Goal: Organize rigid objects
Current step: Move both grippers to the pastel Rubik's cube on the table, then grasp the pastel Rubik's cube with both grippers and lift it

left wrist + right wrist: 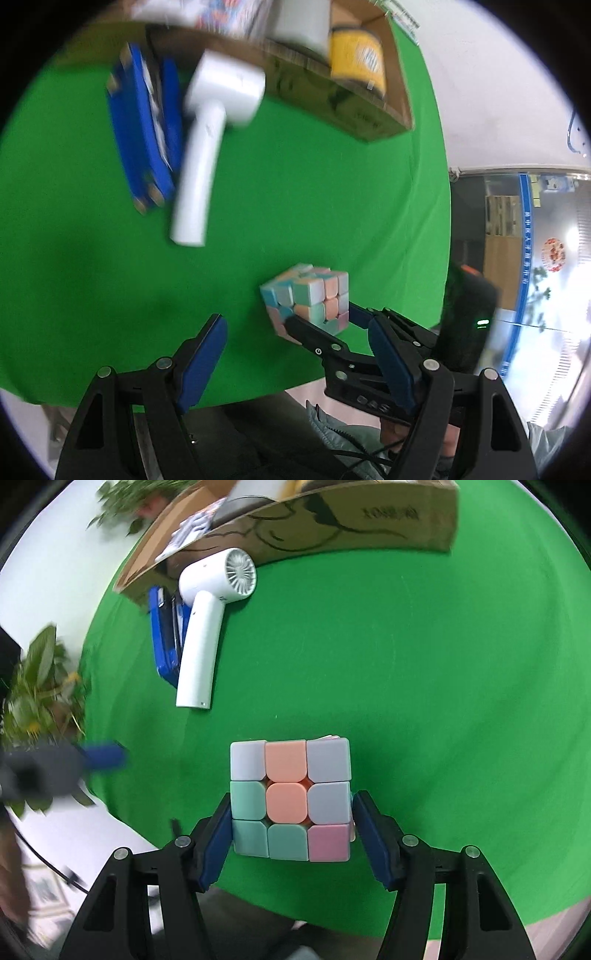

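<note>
Between the right gripper [291, 827]'s blue pads sits the pastel cube [290, 799], pinched at its left & right faces, just above the green cloth [406, 683]. The left gripper [295, 354] hangs spread & empty, cube ahead-right of it. Cardboard box [332, 520] lies far ahead of the right tongs, w/ white hair dryer [207, 624] ahead-left, handle pointing back toward them.

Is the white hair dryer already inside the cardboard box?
No, the white hair dryer lies on the green table outside the cardboard box, beside a blue object.
</note>
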Demonstrator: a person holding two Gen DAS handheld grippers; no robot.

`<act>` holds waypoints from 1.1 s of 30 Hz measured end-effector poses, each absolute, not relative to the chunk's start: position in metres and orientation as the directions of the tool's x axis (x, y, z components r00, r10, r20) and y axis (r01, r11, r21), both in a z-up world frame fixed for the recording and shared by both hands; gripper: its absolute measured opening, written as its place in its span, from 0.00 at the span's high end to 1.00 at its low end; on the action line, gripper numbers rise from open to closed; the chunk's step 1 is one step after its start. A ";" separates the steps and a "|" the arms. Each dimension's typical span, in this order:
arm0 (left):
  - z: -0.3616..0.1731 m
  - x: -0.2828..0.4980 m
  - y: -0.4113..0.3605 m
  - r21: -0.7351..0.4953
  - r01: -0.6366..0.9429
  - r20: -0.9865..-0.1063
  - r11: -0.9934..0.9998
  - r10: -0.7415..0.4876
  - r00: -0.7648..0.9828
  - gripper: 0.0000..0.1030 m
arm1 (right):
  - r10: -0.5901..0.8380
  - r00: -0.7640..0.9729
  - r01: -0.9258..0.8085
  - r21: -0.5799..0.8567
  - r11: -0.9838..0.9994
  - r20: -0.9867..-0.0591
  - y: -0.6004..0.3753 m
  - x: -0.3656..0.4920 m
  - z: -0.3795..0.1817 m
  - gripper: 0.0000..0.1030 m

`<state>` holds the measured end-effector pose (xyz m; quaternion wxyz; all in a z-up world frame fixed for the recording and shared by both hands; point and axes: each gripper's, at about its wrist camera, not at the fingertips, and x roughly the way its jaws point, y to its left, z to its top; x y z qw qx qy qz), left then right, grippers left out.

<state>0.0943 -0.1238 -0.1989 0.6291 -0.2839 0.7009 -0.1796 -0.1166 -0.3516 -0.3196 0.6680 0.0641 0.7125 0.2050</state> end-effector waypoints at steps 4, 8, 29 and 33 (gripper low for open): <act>-0.247 0.095 -0.139 -0.612 -0.241 -0.748 0.753 -0.650 -0.134 0.24 | 0.382 -0.133 -0.145 0.399 0.905 -0.915 -0.354 -0.119 -0.321 0.41; -0.275 0.096 -0.141 -0.646 -0.323 -0.687 0.692 -0.711 -0.151 0.21 | 0.391 -0.148 -0.124 0.410 0.904 -0.908 -0.352 -0.121 -0.326 0.41; -0.214 0.132 -0.142 -0.717 -0.121 -0.682 0.687 -0.726 -0.082 0.35 | 0.480 -0.094 -0.051 0.486 0.873 -0.872 -0.339 -0.088 -0.277 0.42; -0.173 0.154 -0.131 -0.725 -0.049 -0.688 0.687 -0.726 -0.001 0.35 | 0.449 -0.020 -0.136 0.447 0.884 -0.893 -0.313 -0.067 -0.232 0.42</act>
